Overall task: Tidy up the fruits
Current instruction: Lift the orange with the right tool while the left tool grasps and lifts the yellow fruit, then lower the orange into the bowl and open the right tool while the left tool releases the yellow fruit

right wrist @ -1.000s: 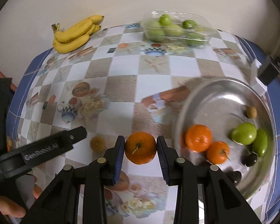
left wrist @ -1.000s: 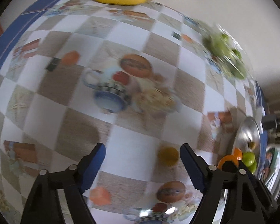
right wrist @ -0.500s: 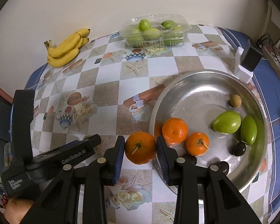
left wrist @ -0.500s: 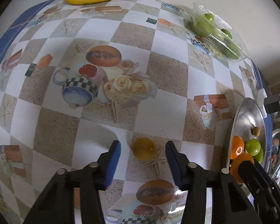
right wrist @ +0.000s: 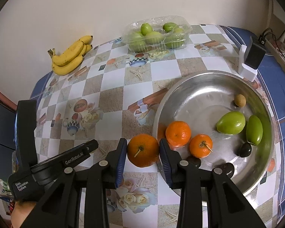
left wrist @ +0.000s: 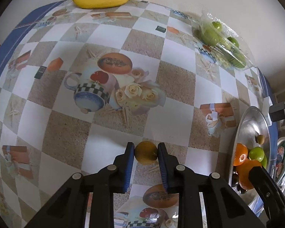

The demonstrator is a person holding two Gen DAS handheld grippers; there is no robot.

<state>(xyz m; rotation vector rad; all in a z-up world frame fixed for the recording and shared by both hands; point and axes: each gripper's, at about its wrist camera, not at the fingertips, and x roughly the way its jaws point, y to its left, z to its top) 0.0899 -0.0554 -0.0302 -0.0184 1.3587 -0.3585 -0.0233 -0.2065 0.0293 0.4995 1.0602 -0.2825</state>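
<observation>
Your left gripper point(left wrist: 146, 153) is closing its blue ribbed pads on a small round brownish-yellow fruit point(left wrist: 146, 155), and the pads are already touching both its sides. This fruit is sitting on the tablecloth point(left wrist: 112, 45) near the front edge of the table, and its lower part is partly hidden between the fingers. In the right wrist view this fruit is completely hidden behind the left gripper's black body point(right wrist: 66, 157), so you cannot see it there.

Your right gripper point(right wrist: 143, 150) is clenching a round orange point(right wrist: 143, 150) with a short dry stem; the orange is just beside the rim of the steel bowl point(right wrist: 199, 87), at its left side. The bowl is shiny and shallow, and its near part is covered by your gripper's black arms. Inside it two smaller oranges point(right wrist: 178, 133), two smooth green fruits point(right wrist: 230, 122), one small beige round fruit point(right wrist: 240, 100) and some dark fruits point(right wrist: 245, 149) are lying; the dark ones are hard to identify.

At the far edge of the table, the bananas point(right wrist: 70, 57) are lying on the left, and a clear plastic box point(right wrist: 157, 33) with green fruits is standing more to the right; its wrinkled film is blurring their shapes.
</observation>
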